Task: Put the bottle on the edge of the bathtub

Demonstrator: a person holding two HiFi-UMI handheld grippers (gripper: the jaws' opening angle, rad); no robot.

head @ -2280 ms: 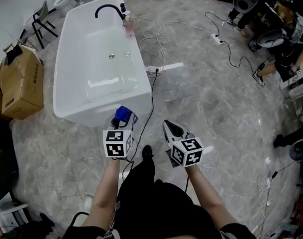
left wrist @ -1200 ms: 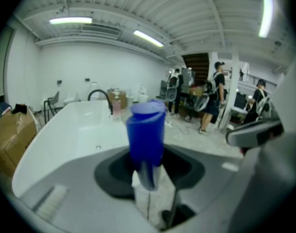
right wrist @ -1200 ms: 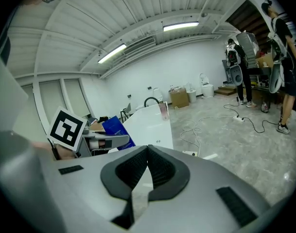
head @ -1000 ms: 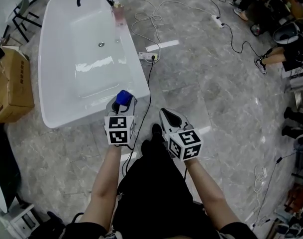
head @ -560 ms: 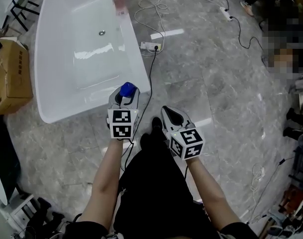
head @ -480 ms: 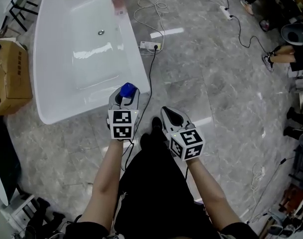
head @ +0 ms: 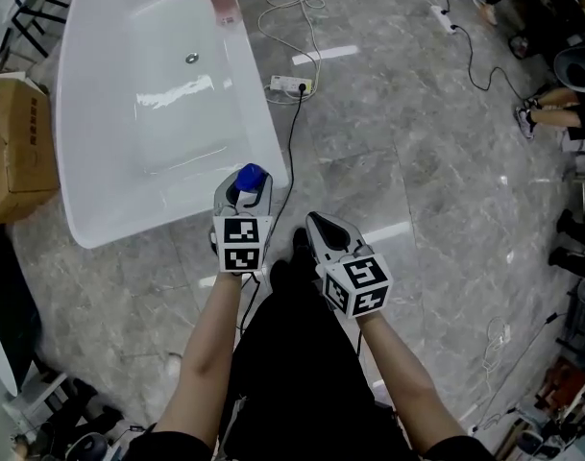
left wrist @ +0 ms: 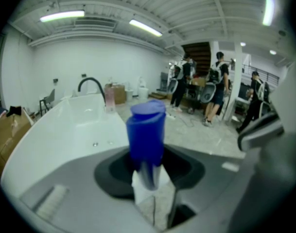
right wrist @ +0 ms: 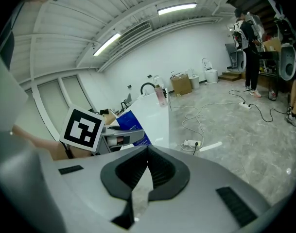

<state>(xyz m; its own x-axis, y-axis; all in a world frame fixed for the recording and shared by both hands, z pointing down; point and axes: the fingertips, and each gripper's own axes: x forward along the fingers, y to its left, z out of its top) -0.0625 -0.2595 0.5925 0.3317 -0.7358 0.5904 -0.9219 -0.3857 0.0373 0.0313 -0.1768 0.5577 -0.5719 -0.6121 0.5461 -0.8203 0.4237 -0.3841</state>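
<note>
A bottle with a blue cap (head: 249,176) stands upright between the jaws of my left gripper (head: 244,193), which is shut on it. In the left gripper view the blue bottle (left wrist: 147,139) fills the middle, with the white bathtub (left wrist: 65,130) just beyond it. Bottle and gripper hang over the floor beside the near right corner of the bathtub (head: 271,152). My right gripper (head: 323,230) is shut and holds nothing; it hangs to the right of the left one, over the floor. From the right gripper view (right wrist: 148,165) the held bottle (right wrist: 133,129) shows from the side.
A pink bottle (head: 221,3) stands on the tub's far right rim by the black faucet (left wrist: 92,85). A power strip (head: 290,84) and loose cables (head: 311,17) lie on the floor right of the tub. A cardboard box (head: 23,152) stands to its left. People stand in the background.
The tub's near corner has come closer to the left gripper, which has shifted slightly forward with the bottle. The right gripper holds its place beside it.
</note>
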